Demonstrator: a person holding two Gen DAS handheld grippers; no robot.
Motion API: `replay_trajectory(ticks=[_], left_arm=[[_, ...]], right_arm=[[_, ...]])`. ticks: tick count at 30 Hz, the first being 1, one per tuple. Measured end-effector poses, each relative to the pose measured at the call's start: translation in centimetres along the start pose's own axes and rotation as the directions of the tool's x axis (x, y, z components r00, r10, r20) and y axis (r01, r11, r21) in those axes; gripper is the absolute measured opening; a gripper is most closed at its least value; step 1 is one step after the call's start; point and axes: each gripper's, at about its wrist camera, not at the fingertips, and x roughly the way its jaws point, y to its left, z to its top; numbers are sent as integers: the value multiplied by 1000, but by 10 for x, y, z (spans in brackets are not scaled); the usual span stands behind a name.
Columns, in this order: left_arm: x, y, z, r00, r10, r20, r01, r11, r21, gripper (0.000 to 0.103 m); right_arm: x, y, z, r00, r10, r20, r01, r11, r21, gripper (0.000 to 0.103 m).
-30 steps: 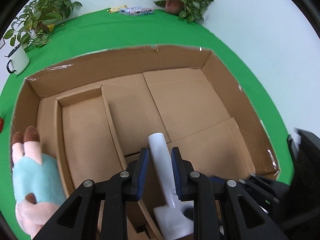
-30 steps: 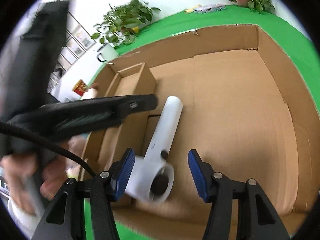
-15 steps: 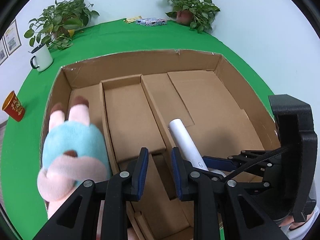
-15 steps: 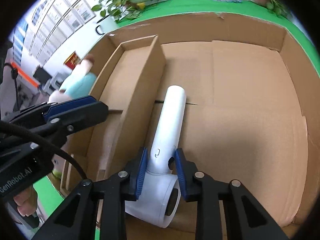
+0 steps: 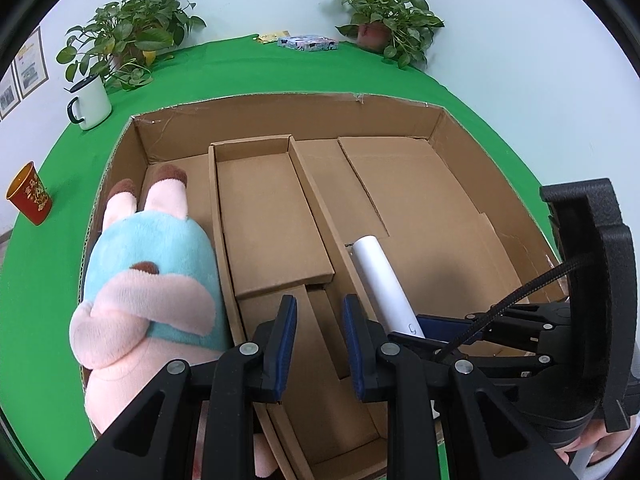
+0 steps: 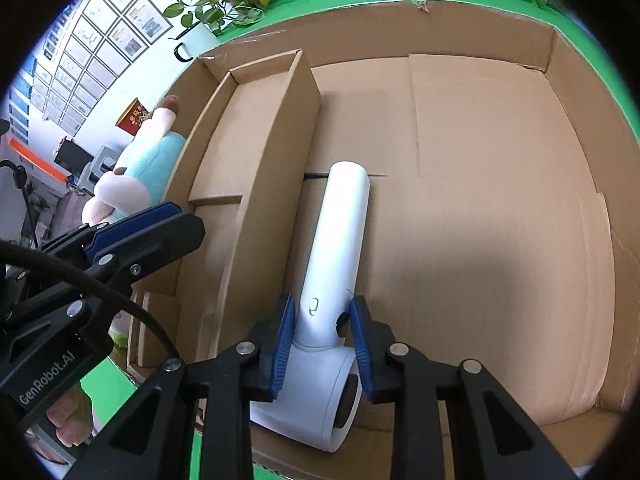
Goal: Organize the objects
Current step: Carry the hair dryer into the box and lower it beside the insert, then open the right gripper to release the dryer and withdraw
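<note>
A white hair dryer (image 6: pixel 340 240) lies in the big compartment of a cardboard box (image 6: pixel 480 28), its handle pointing away from me and its head nearest me. My right gripper (image 6: pixel 320 312) is shut on the handle just above the head, with both blue pads pressed against it. In the left wrist view the dryer's handle (image 5: pixel 380 276) shows right of my left gripper (image 5: pixel 318 312), which hangs over the narrow middle compartment (image 5: pixel 272 216) with a small gap between its pads and nothing in it. A pink and blue plush toy (image 5: pixel 148 264) lies in the left compartment.
The box sits on a green table (image 5: pixel 60 280). A white mug (image 5: pixel 90 102), a red cup (image 5: pixel 30 200), two potted plants (image 5: pixel 384 4) and a small flat packet (image 5: pixel 306 43) stand outside the box toward the back and left. A hand (image 6: pixel 68 420) holds the left gripper.
My right gripper closed on the dryer's handle. My left gripper, which had the handle between its pads, slid left away from it and now hangs empty over the middle compartment.
</note>
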Motion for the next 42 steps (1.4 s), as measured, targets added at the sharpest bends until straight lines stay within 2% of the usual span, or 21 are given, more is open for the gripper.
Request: replay_trajectory(ticks=[6,7,8,9,10,11,12,13,14,16,17,19,24,27,29,31,33,39,42], left_arm=[[-9,-6,-5,999,6,44,-6,1000,-3,23],[-13,-6,-6,998,12,60,-12,1000,-7,26],[-16,-6,-7,997,26,77,-24,1000,-18,29],[-22,-6,-9,993,44,108,-40,999,-35,38],[-29,-8,-12,988,57,143,-51,998,-47,47],[-39,-10,-16,978,82,192,-73,996,-56,51],[-49,-14,-21,966,114,233,-103,993,-61,60],[-56,-17,-25,955,134,264,-122,991,-62,70],[-66,-22,-32,939,153,307,-140,988,-63,76],[-89,-35,-49,893,183,411,-170,983,-69,96],[-96,-39,-55,877,192,440,-176,981,-78,101],[-111,-51,-73,845,210,492,-178,978,-110,102],[-124,-66,-104,832,216,511,-158,975,-154,102],[-131,-79,-123,820,231,524,-186,973,-137,102],[-134,-81,-130,819,237,522,-195,971,-135,102],[-134,-80,-137,831,228,508,-186,973,-134,102],[-134,-78,-144,839,214,500,-174,977,-127,102],[-133,-77,-160,823,264,503,-234,964,-124,102],[-133,-75,-159,820,266,506,-231,964,-131,102]], right_arm=[[-1,0,-1,1000,0,27,-1,1000,4,28],[-3,0,-2,999,5,44,-5,1000,3,29],[-7,-1,-2,997,-5,74,5,1000,6,36],[-13,-2,-4,993,-27,111,26,1000,15,42],[-22,-3,-7,988,-49,145,46,999,26,55],[-35,-3,-13,976,-79,202,74,997,32,66],[-47,-2,-21,961,-104,257,101,995,24,70],[-59,0,-30,941,-125,316,129,992,10,79],[-76,3,-47,900,-158,407,176,984,-8,83],[-97,6,-76,837,-199,510,246,969,-26,83],[-104,7,-87,819,-204,537,261,965,-32,83],[-111,9,-104,798,-204,567,273,961,-38,83],[-119,19,-141,754,-219,620,304,952,-34,83],[-115,23,-152,745,-227,627,335,941,-57,83],[-112,24,-154,752,-223,620,331,941,-63,83],[-111,23,-156,763,-213,611,318,946,-68,83],[-110,20,-160,760,-216,613,323,944,-66,83],[-106,19,-167,788,-169,592,284,953,-107,83],[-109,24,-171,777,-156,610,291,948,-129,83]])
